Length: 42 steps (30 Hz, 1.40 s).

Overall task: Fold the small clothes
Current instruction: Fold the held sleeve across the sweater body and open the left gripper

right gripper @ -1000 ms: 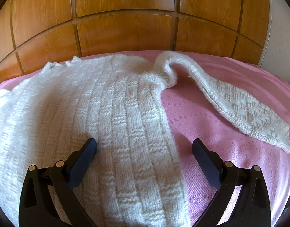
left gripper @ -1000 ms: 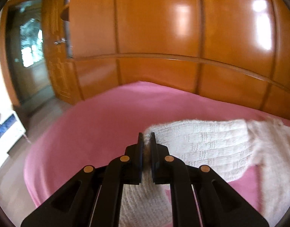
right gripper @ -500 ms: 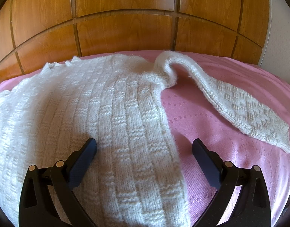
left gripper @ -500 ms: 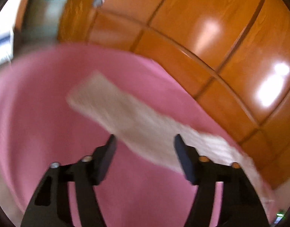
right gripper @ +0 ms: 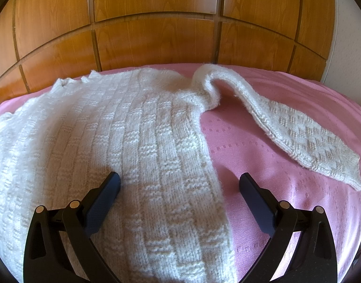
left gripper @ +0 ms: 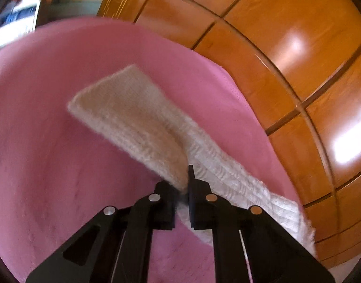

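Observation:
A cream knitted sweater (right gripper: 109,122) lies flat on the pink bedspread (right gripper: 263,146). One sleeve (right gripper: 298,139) trails off to the right, bent at the shoulder. In the left wrist view the other sleeve (left gripper: 133,113) stretches diagonally over the bedspread (left gripper: 50,141), cuff at the far end. My left gripper (left gripper: 186,176) is shut on that sleeve's edge, partway along it, and a fold of knit rises between the fingers. My right gripper (right gripper: 180,181) hangs open just above the sweater's right side edge, with nothing between its fingers.
A glossy wooden panelled headboard (right gripper: 156,35) runs behind the bed and fills the right of the left wrist view (left gripper: 286,59). White furniture (left gripper: 13,30) stands beyond the bed's far left. A white wall (right gripper: 345,35) is at the right.
My left gripper let go of the sleeve end, opened, rolled and dropped, then shut again on the sleeve further along. The right gripper and the sweater body stayed put.

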Each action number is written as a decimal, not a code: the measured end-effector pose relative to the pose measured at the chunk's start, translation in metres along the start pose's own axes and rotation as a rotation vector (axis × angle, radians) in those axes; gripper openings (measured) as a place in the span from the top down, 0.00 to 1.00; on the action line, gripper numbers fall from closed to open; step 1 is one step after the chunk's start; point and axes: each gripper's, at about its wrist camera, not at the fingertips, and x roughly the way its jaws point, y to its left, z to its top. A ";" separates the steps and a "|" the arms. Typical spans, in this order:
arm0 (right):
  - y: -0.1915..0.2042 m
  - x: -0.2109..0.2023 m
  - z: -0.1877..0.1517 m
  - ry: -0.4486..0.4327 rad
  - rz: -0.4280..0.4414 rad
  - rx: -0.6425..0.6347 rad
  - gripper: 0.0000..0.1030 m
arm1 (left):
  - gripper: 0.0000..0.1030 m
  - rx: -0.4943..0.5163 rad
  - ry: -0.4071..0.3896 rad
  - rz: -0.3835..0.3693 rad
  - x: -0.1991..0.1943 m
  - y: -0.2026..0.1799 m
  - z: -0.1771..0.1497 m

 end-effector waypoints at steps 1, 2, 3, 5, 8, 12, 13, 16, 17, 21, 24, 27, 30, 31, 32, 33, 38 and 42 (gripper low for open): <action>0.000 0.000 0.000 0.000 0.000 0.000 0.03 | 0.94 0.031 -0.021 0.013 -0.003 -0.011 0.006; 0.000 0.000 0.000 0.000 0.000 0.000 0.03 | 0.94 0.055 -0.055 0.014 -0.011 -0.023 0.011; 0.000 0.000 0.000 0.000 -0.001 0.000 0.03 | 0.95 0.060 -0.076 0.009 -0.019 -0.029 0.015; 0.000 0.000 0.000 -0.001 -0.001 0.000 0.03 | 0.95 0.070 -0.124 -0.013 -0.034 -0.048 0.020; 0.001 0.000 0.000 -0.001 -0.001 0.000 0.03 | 0.95 0.137 -0.174 -0.064 -0.051 -0.091 0.014; 0.001 -0.001 0.000 -0.002 -0.001 -0.001 0.03 | 0.95 0.247 -0.200 -0.153 -0.069 -0.144 -0.010; 0.000 0.000 0.000 -0.002 -0.002 -0.001 0.03 | 0.95 0.286 -0.192 -0.183 -0.071 -0.160 -0.020; 0.000 0.000 0.000 -0.003 -0.001 0.000 0.03 | 0.95 0.403 -0.167 -0.260 -0.073 -0.205 -0.053; 0.000 0.000 0.000 -0.003 -0.001 0.000 0.03 | 0.95 0.441 -0.156 -0.278 -0.070 -0.219 -0.064; -0.001 0.000 0.001 -0.005 0.001 0.003 0.03 | 0.95 0.560 -0.088 -0.328 -0.057 -0.266 -0.106; 0.000 -0.001 0.000 -0.005 -0.003 0.000 0.03 | 0.95 0.624 -0.012 -0.344 -0.050 -0.291 -0.147; -0.001 0.000 0.001 -0.010 -0.007 -0.002 0.03 | 0.95 0.672 0.047 -0.347 -0.036 -0.309 -0.177; -0.002 -0.001 0.001 -0.013 -0.008 -0.002 0.03 | 0.95 0.741 0.069 -0.350 -0.036 -0.326 -0.207; -0.001 -0.001 0.000 -0.012 -0.007 -0.003 0.03 | 0.95 0.768 0.071 -0.355 -0.038 -0.332 -0.216; -0.001 -0.001 0.000 -0.013 -0.007 -0.002 0.03 | 0.95 0.807 0.076 -0.362 -0.038 -0.340 -0.226; -0.001 -0.001 0.000 -0.013 -0.006 -0.002 0.03 | 0.95 0.838 0.074 -0.366 -0.039 -0.350 -0.236; -0.001 -0.001 0.000 -0.013 -0.006 -0.004 0.03 | 0.93 0.932 0.080 -0.372 -0.042 -0.375 -0.274; -0.001 0.000 -0.001 -0.013 -0.002 0.000 0.03 | 0.09 1.000 0.134 -0.383 -0.041 -0.381 -0.299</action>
